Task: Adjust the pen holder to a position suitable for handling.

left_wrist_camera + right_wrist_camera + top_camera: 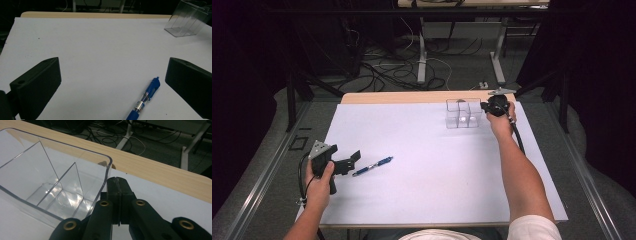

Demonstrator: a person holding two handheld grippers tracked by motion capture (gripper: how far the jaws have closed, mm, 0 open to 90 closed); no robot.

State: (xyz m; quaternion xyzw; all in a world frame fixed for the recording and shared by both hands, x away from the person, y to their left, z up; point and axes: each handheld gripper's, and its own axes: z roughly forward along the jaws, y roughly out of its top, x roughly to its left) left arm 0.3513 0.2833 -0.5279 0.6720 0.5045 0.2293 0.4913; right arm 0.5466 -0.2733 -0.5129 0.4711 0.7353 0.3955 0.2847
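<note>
Left tongs [354, 159] sit low at about eight o'clock on the white tabletop [422, 190], spread wide with nothing between them. They are lined up on the blue pen [373, 165], which lies flat just past their tips, slanting toward two o'clock. In the left gripper view the pen [145, 100] lies between the two black jaws but nearer the right-hand one, touching neither. That looks like a set-up for a pinch across the barrel.

Over at one o'clock, the right tongs [484, 106] are pressed tightly together, and the clear divided organizer [463, 114] stands just beside them. In the right gripper view the closed tips [117, 183] meet the organizer [50, 182] at its rounded corner wall. Whether that thin wall is nipped between them or only touched is hard to tell. My read: the right hand is there to steady the box, so the pen can be dropped into one of its compartments. All of them look empty.
</note>
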